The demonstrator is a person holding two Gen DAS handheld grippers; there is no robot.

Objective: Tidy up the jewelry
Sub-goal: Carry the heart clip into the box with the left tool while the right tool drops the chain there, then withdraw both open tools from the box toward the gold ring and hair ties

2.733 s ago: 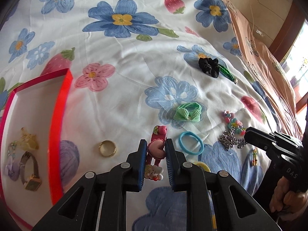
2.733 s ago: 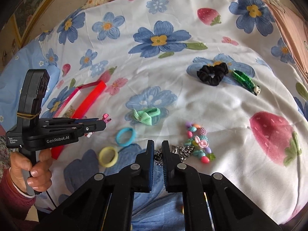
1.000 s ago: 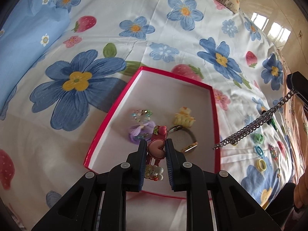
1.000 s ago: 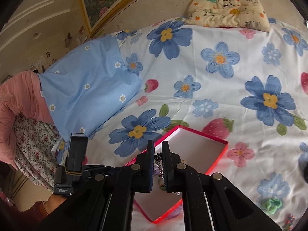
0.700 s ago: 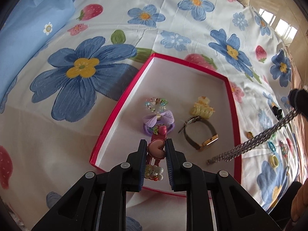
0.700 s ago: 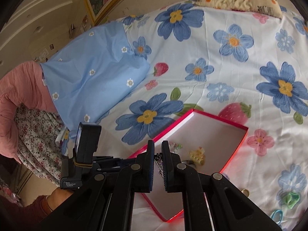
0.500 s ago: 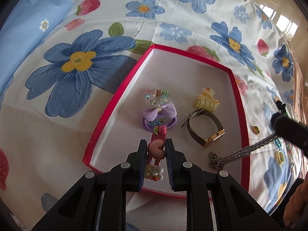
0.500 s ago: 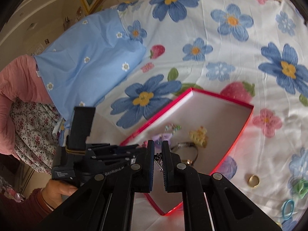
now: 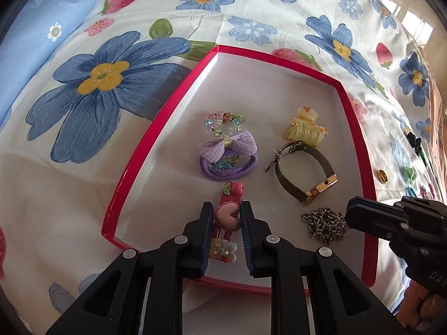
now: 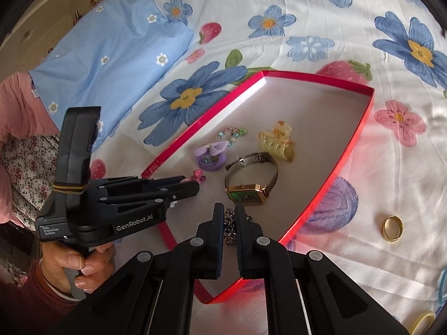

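Observation:
A shallow red-rimmed box (image 9: 164, 136) (image 10: 354, 139) with a white floor lies on the flowered bedspread. In it lie a purple bow hair tie (image 9: 227, 153) (image 10: 211, 156), a beaded bracelet (image 9: 223, 120), a yellow claw clip (image 9: 306, 128) (image 10: 276, 142) and a gold wristwatch (image 9: 306, 176) (image 10: 250, 184). My left gripper (image 9: 225, 217) (image 10: 192, 187) is shut on a pink heart hair clip (image 9: 226, 216), low over the box's near part. My right gripper (image 10: 229, 217) (image 9: 352, 216) is shut on a silver chain (image 9: 324, 224) (image 10: 230, 227), which piles on the box floor at the near right.
A gold ring (image 10: 392, 228) (image 9: 382, 176) lies on the bedspread right of the box. Hair ties (image 10: 424, 322) and other small pieces (image 9: 409, 173) lie further right. A light blue pillow (image 10: 111, 47) is at the far left. The person's hand (image 10: 78, 262) holds the left gripper.
Both grippers have come down lower into the box. The chain, hanging from the right gripper half a second ago, now rests in a heap on the box floor.

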